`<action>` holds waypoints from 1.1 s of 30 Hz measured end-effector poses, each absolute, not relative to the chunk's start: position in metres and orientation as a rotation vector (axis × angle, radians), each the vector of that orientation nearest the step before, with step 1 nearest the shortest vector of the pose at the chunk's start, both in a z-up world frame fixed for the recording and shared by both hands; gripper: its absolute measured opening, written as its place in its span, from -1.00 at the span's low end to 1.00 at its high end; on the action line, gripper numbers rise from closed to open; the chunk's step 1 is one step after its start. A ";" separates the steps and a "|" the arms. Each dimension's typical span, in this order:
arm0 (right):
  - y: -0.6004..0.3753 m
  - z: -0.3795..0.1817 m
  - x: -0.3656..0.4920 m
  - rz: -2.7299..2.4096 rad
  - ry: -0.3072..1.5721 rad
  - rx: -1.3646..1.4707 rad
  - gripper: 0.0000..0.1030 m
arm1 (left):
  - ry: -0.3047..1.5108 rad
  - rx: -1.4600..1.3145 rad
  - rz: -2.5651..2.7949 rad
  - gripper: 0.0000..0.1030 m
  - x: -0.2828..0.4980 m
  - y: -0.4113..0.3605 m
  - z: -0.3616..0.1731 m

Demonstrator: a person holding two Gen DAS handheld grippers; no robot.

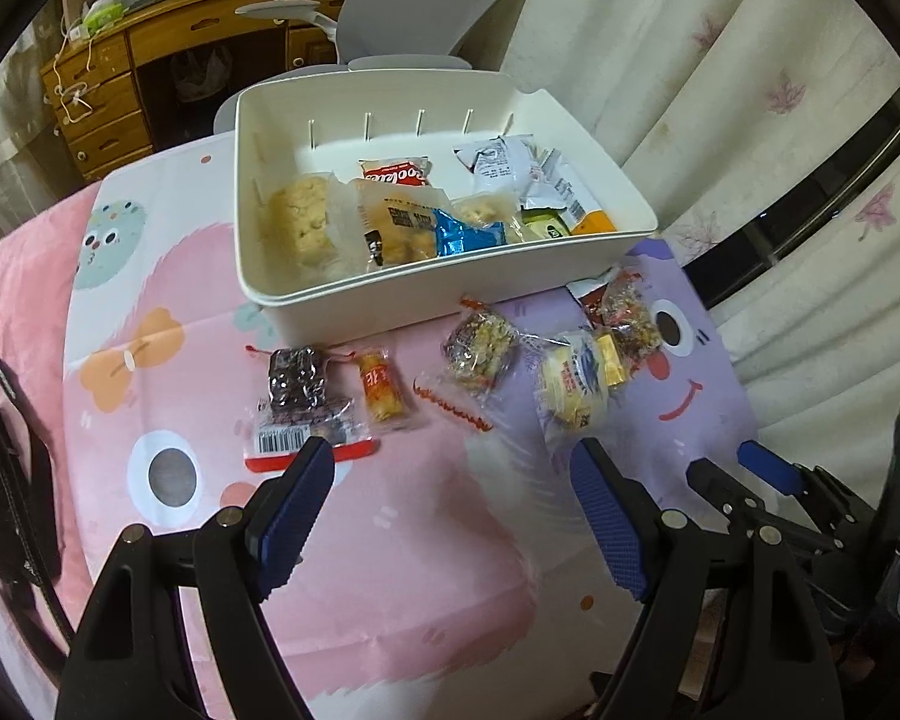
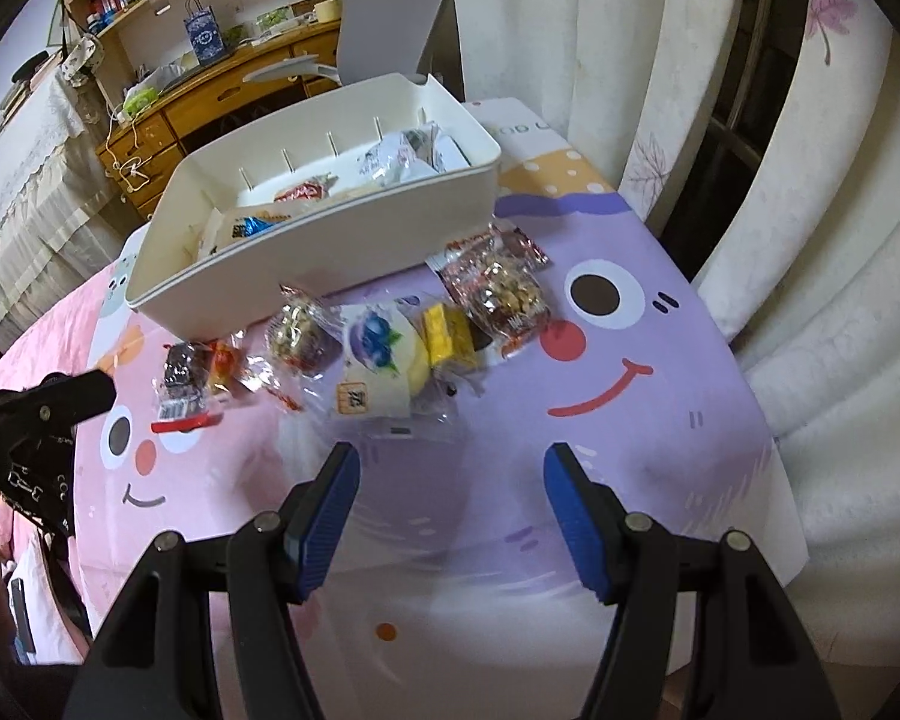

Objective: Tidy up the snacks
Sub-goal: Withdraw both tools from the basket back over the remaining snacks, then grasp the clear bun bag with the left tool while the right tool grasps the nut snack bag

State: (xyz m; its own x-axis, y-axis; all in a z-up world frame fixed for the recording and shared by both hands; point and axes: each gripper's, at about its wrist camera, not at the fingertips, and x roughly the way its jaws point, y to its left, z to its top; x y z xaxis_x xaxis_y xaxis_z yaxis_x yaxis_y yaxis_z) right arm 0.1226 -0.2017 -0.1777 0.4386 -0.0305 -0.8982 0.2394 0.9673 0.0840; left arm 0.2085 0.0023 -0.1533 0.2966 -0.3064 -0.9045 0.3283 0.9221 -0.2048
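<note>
A cartoon-printed cloth (image 1: 426, 570) in pink and purple covers the whole surface, with round eyes, a smile and small dots drawn on it. Pale curtains (image 2: 678, 96) with faint leaf prints hang along the right side, and a wooden desk (image 1: 168, 36) with drawers stands at the back left, a grey chair (image 1: 438, 0) just in front of it. On the far part of the cloth sits a white bin (image 1: 306, 300), open on top and already holding several wrapped snacks. A row of loose snack packets (image 2: 378, 354) lies on the cloth just in front of the bin, from a dark bar (image 1: 297, 387) at the left end to a nut bar (image 2: 507, 294) at the right. The left gripper (image 1: 453, 510) and the right gripper (image 2: 450, 519) both hover near the row with jaws spread wide, holding nothing.
</note>
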 end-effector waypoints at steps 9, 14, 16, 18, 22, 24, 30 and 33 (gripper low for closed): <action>-0.237 -0.193 0.147 -0.043 1.155 0.186 0.24 | 1.270 0.117 -0.297 0.61 0.217 -0.051 -0.170; -0.255 -0.200 0.166 0.045 1.167 0.165 0.24 | 1.343 0.125 -0.211 0.79 0.224 -0.077 -0.181; -0.263 -0.203 0.175 0.081 1.171 0.154 0.24 | 1.367 0.100 -0.186 0.80 0.227 -0.084 -0.185; -0.269 -0.206 0.182 0.106 1.173 0.144 0.24 | 1.390 0.073 -0.158 0.80 0.230 -0.091 -0.189; -0.281 -0.213 0.193 0.162 1.168 0.117 0.24 | 1.428 0.019 -0.118 0.80 0.237 -0.104 -0.199; -0.286 -0.217 0.197 0.188 1.166 0.108 0.24 | 1.445 -0.011 -0.104 0.80 0.240 -0.109 -0.206; -0.296 -0.229 0.207 0.285 1.136 0.076 0.24 | 1.498 -0.054 -0.042 0.80 0.249 -0.124 -0.230; -0.296 -0.233 0.212 0.320 1.118 0.054 0.24 | 1.512 -0.071 -0.017 0.78 0.252 -0.128 -0.240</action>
State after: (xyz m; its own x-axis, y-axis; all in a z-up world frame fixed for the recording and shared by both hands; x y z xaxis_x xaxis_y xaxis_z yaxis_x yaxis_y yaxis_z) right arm 0.2120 -0.2964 -0.2332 0.3968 0.2794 -0.8744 -0.2253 0.9531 0.2023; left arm 0.2518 -0.1278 -0.2395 0.0588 -0.0557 -0.9967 -0.0328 0.9978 -0.0577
